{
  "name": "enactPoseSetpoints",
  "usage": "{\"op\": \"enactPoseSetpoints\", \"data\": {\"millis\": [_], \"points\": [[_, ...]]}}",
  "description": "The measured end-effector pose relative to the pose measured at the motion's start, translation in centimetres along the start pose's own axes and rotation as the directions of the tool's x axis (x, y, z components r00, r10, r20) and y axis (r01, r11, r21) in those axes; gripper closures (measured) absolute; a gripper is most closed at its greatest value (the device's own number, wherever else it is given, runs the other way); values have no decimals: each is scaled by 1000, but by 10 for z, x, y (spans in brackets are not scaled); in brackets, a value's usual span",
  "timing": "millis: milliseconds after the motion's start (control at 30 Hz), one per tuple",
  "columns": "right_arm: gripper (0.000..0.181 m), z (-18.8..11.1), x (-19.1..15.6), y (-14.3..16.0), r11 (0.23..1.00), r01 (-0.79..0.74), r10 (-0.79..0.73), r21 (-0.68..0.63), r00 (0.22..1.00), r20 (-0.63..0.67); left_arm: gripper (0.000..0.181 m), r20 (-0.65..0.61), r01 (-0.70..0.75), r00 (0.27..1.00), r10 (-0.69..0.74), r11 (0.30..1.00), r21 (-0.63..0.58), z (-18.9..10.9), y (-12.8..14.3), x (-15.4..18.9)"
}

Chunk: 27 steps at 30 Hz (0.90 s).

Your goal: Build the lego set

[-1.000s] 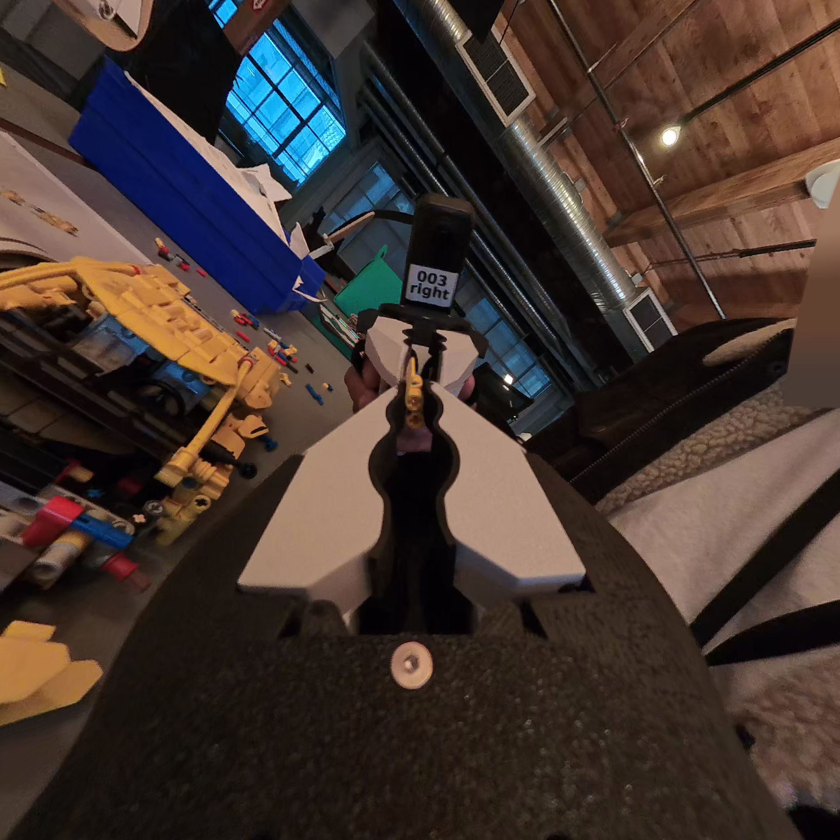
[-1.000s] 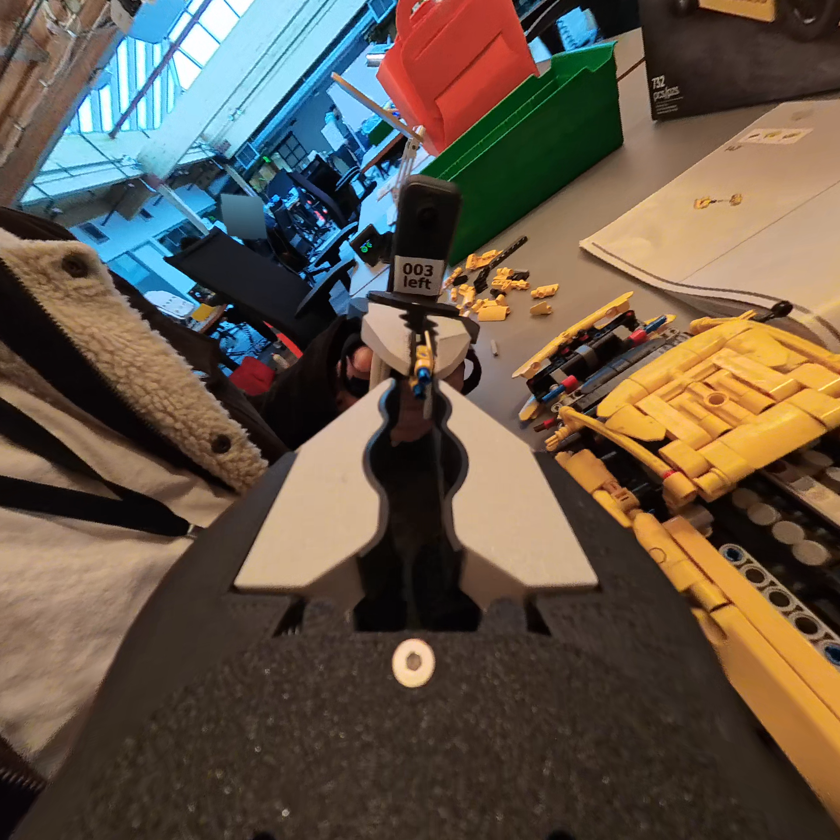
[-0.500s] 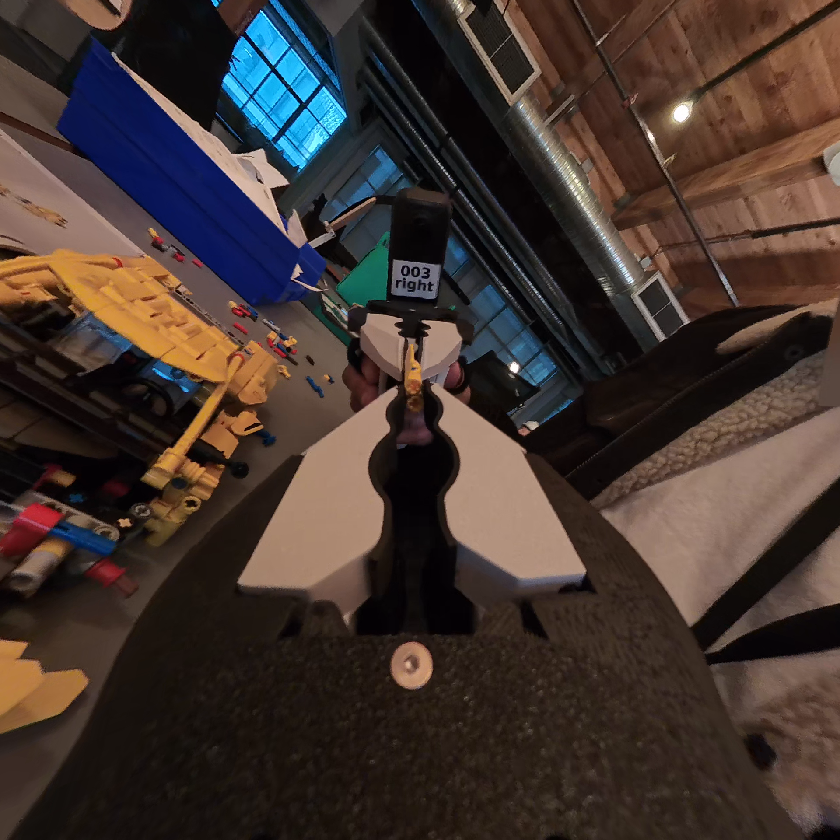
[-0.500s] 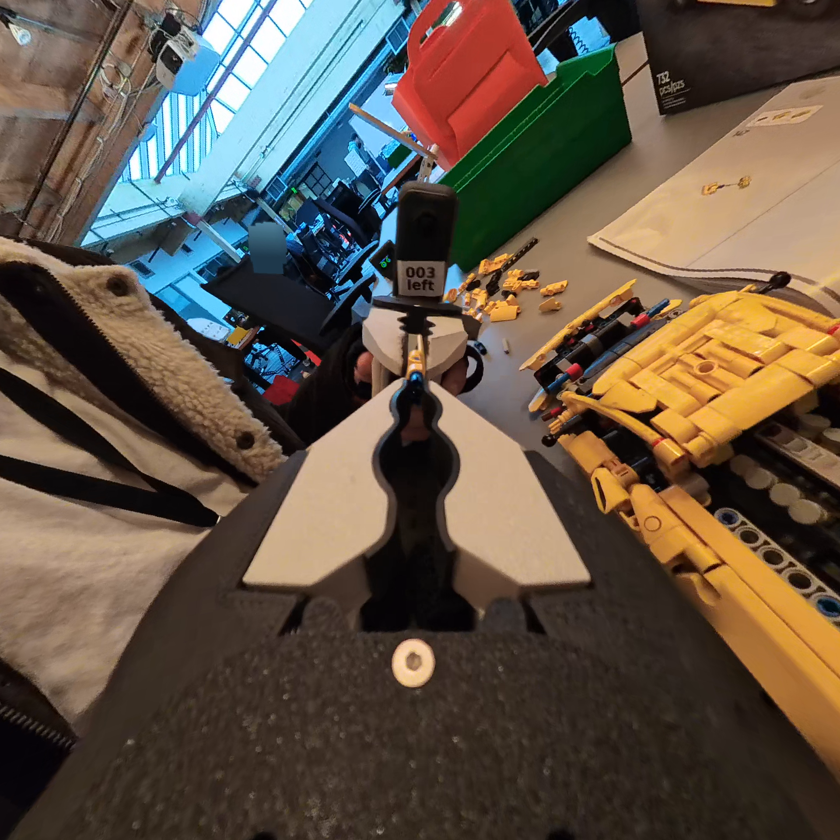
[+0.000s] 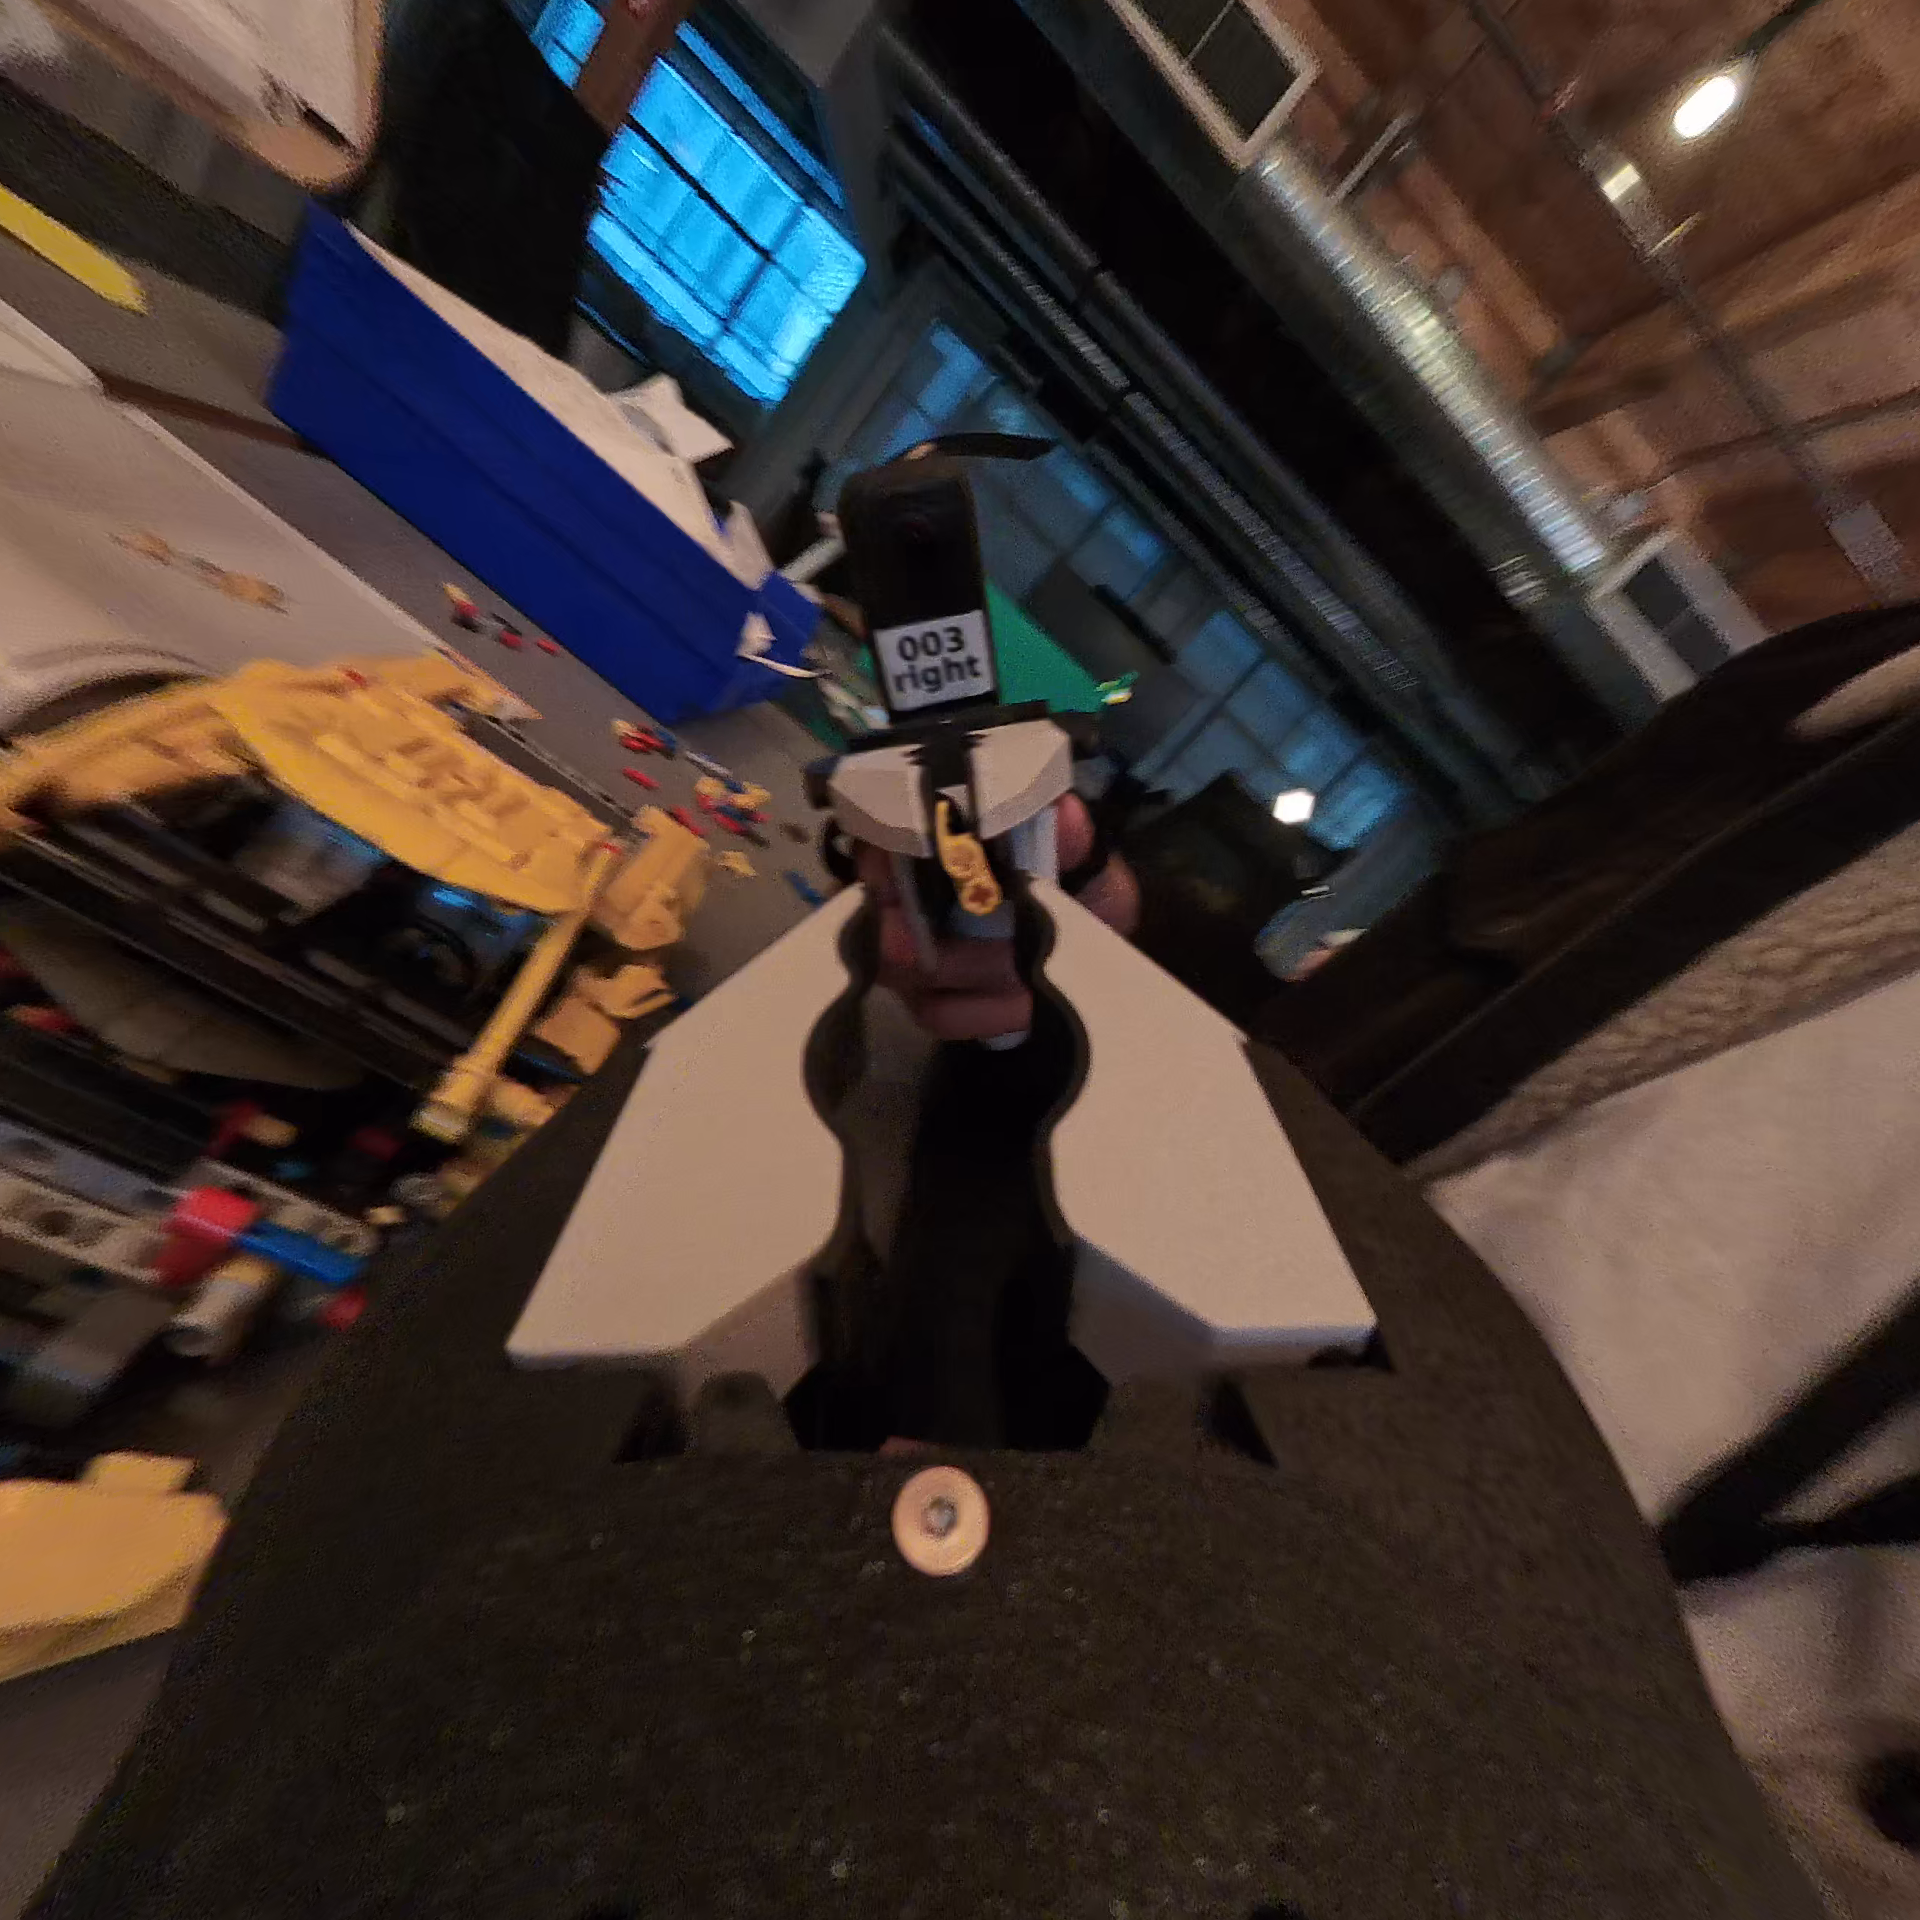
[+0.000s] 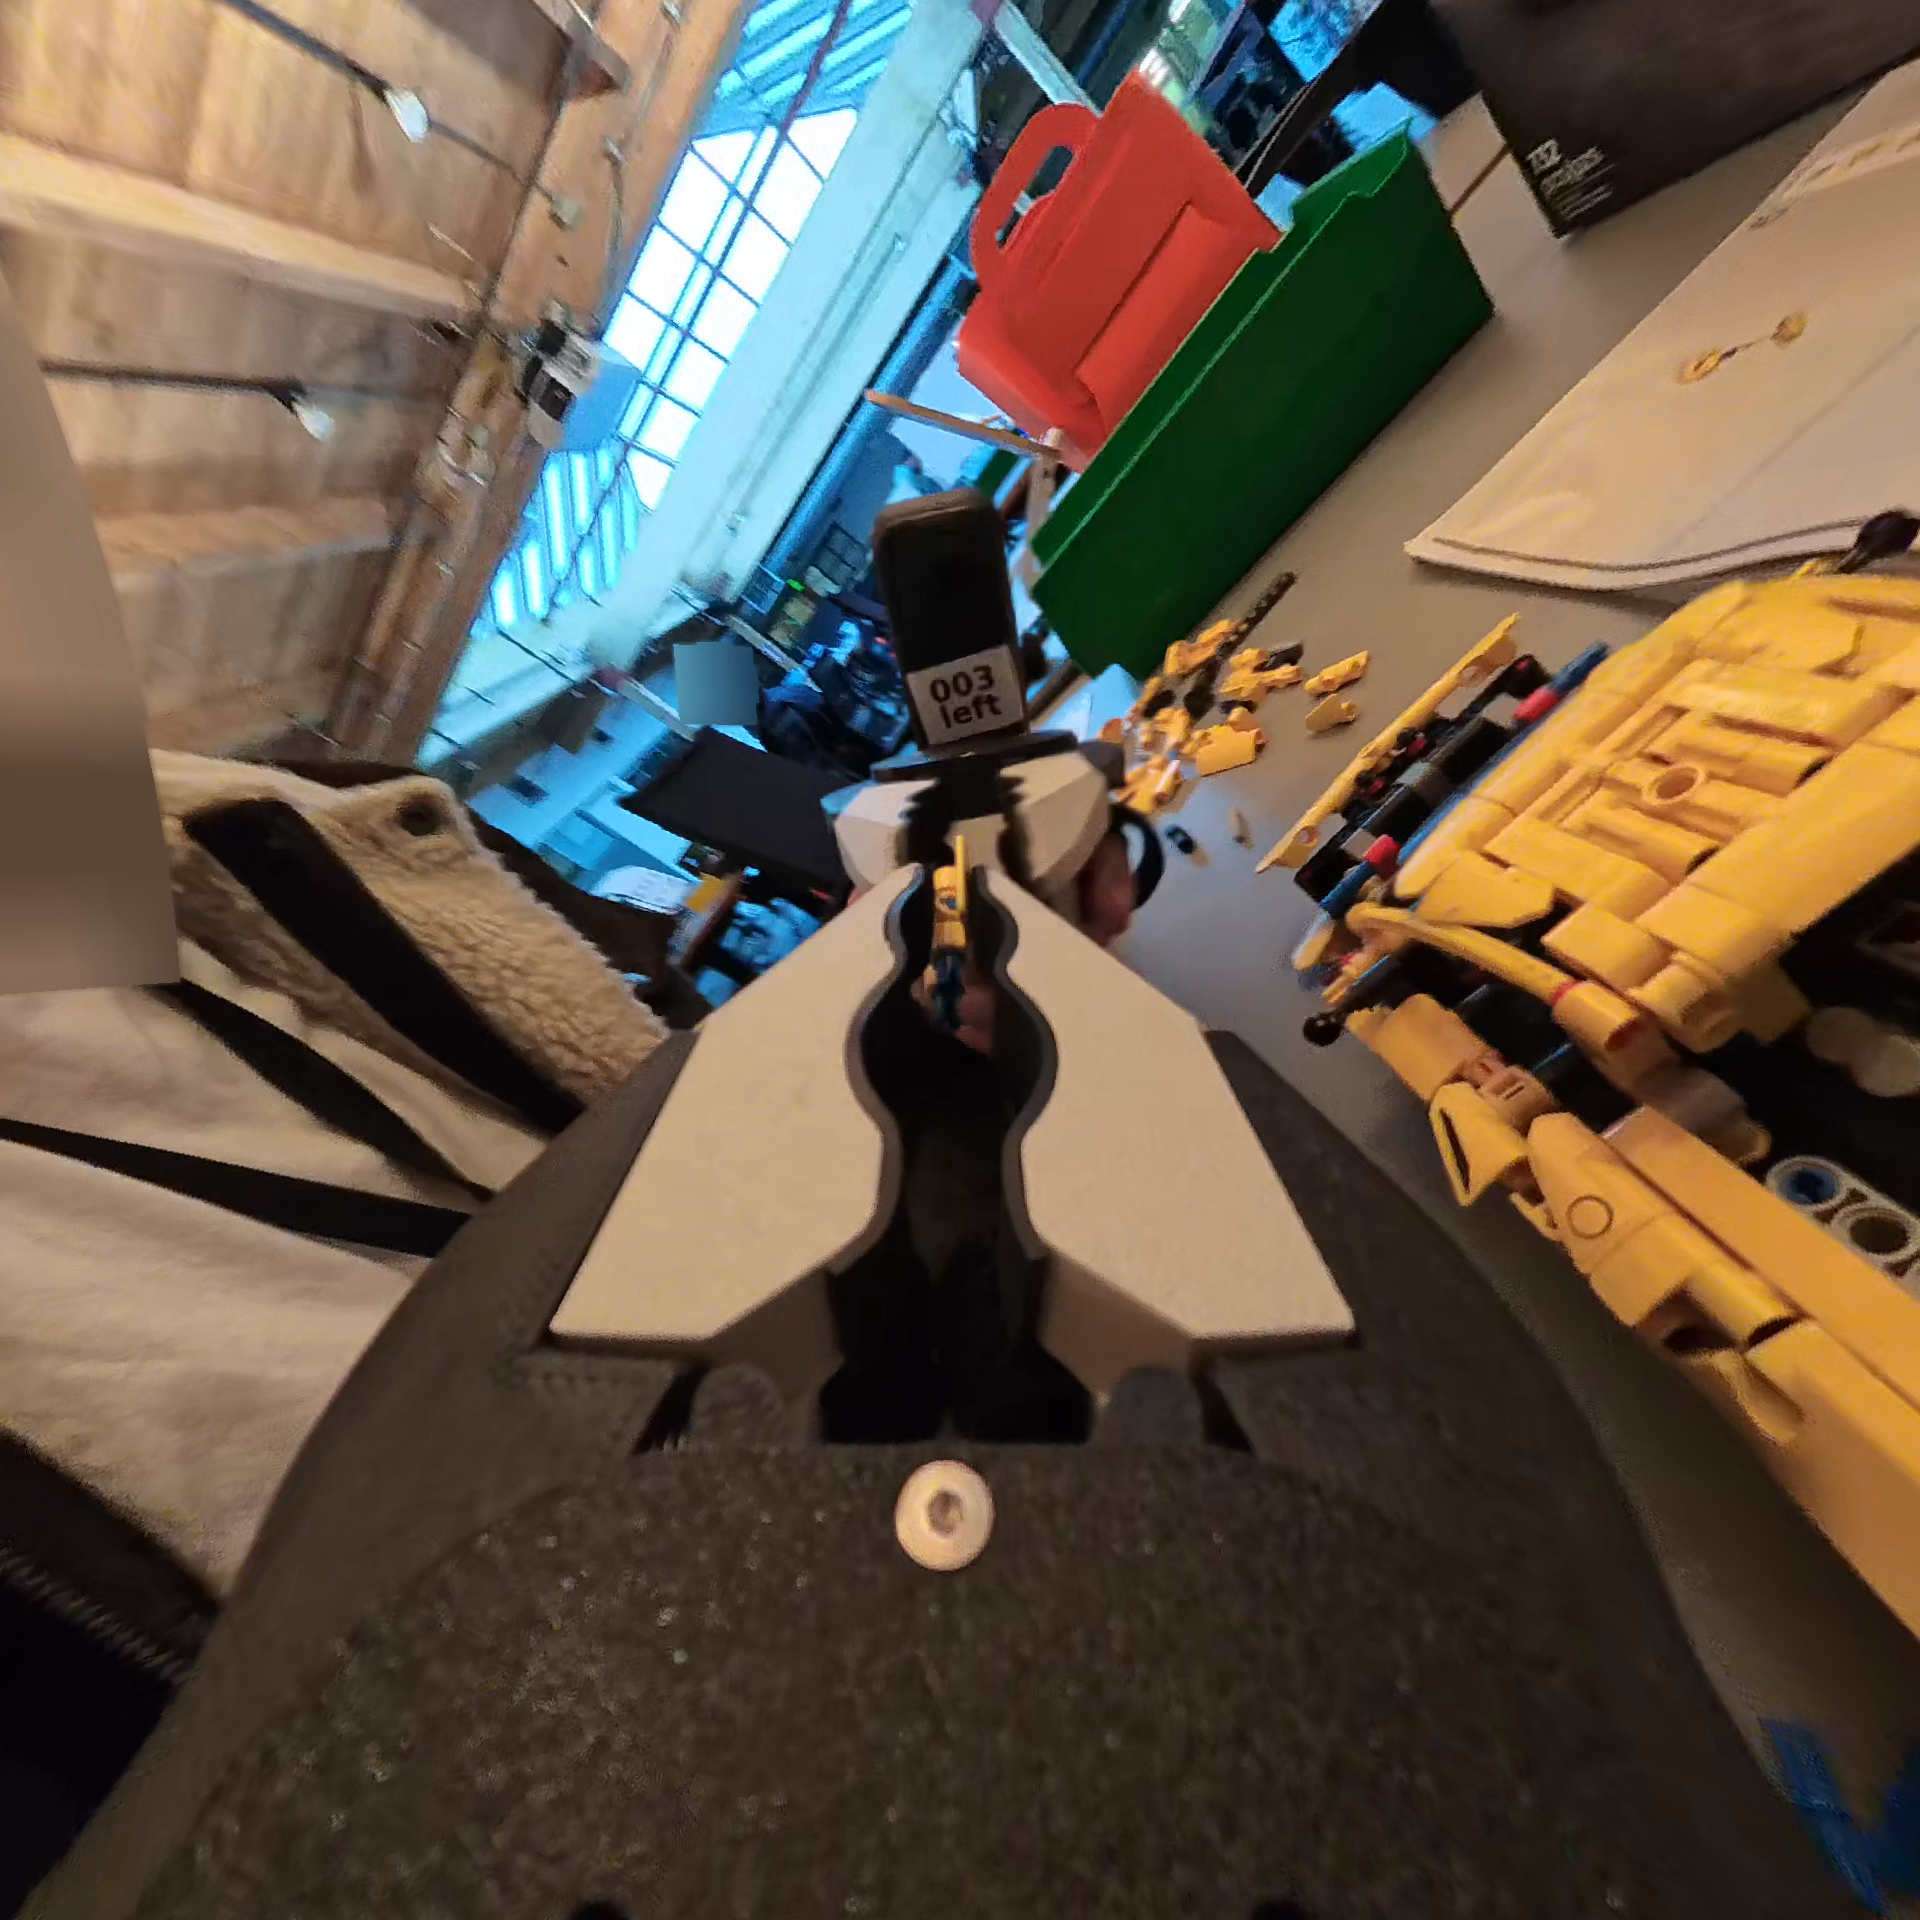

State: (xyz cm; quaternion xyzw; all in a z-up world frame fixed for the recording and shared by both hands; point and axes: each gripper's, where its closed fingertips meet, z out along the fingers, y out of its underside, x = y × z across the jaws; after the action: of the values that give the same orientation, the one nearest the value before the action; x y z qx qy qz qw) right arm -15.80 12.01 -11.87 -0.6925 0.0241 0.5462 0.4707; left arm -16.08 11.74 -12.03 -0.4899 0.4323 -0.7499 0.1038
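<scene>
Opened since a moment ago, the left gripper [image 5: 948, 914] releases the small yellow lego piece [image 5: 964, 871]. Opposite, the right gripper [image 6: 951, 883] stays clamped on it, near the grey table's [image 6: 1226, 966] edge.

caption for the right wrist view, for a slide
Right gripper and left gripper meet tip to tip on a small yellow piece, beside the yellow lego car.

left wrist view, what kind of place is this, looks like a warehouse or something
Probably a converted industrial loft used as a workshop or office. Overhead run a wooden plank ceiling and a bare metal duct, with tall gridded windows behind. The grey table holds storage bins and loose bricks.
</scene>
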Motion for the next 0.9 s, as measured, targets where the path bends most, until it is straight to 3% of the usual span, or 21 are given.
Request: {"op": "enactPoseSetpoints", "data": {"millis": [67, 133, 233, 333, 533, 567, 633, 800, 900], "points": [[176, -3, -2, 4, 996, -85, 86, -29, 995, 49, 141, 117, -241, 962, 248, 968, -71, 2, 6, -4], [176, -5, -4, 13, 978, -183, 192, -102, 977, 93, 138, 139, -447, 873, 467, 881, -153, 9, 16, 3], [176, -6, -8, 25, 944, -270, 297, -192, 945, 134, 138, 135, -574, 787, 602, 795, -196, 15, 23, 11], [176, -5, -5, 35, 926, -285, 322, -249, 939, 120, 140, 121, -630, 751, 649, 760, -161, 15, 19, 20], [176, -6, -16, 37, 908, -291, 353, -300, 919, 177, 144, 68, -668, 712, 699, 704, -242, 19, 38, 18], [176, -6, -14, 39, 905, -289, 350, -313, 924, 157, 154, 63, -678, 700, 711, 690, -252, 19, 40, 18], [176, -6, -11, 39, 905, -288, 344, -314, 928, 141, 156, 75, -710, 660, 748, 653, -263, 19, 40, 16], [175, -5, -6, 37, 916, -281, 326, -287, 937, 123, 157, 100, -708, 650, 753, 648, -280, 17, 38, 11], [163, -8, -6, 32, 912, -318, 363, -259, 919, 152, 157, 124, -712, 637, 761, 643, -281, 15, 34, 8]]}}
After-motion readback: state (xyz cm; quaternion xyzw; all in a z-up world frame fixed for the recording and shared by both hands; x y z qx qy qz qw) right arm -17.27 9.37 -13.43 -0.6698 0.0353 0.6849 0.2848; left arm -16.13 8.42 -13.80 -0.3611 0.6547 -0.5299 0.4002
